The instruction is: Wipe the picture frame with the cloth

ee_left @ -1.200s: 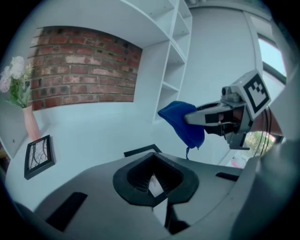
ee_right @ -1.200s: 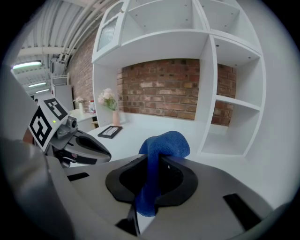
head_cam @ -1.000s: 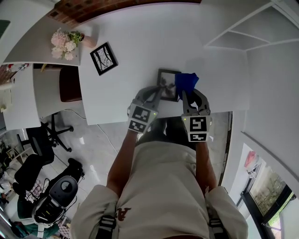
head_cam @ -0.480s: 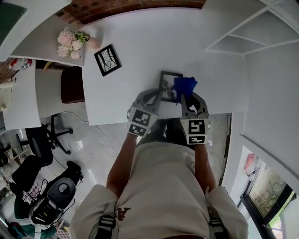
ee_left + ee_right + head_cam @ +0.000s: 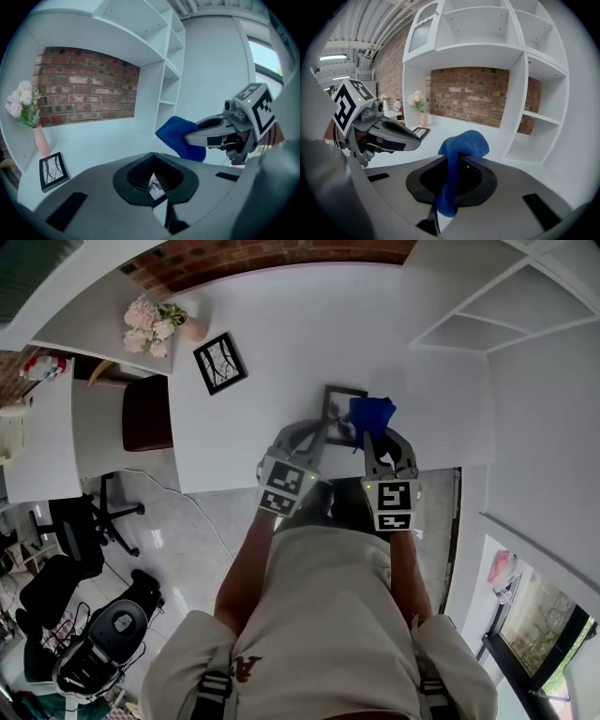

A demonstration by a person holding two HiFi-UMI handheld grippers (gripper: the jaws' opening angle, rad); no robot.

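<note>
1. Picture frame (image 5: 336, 409) sits near the counter's (image 5: 281, 324) front edge, its corner clamped in the left tongs (image 5: 322, 433).
2. Right tongs (image 5: 368, 437) are pinched shut on the blue cloth (image 5: 373, 412) at the frame's right edge. Contact is unclear, so wiping looks barely begun.

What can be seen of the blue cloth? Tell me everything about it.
The blue cloth is a soft, fuzzy fabric, of one deep blue with no print. It is bunched, not flat: the right gripper is shut on it, so a rounded wad bulges beyond the jaws and a tail hangs below them. It is held above the white table, at the right edge of the picture frame; whether it touches the frame cannot be told.
</note>
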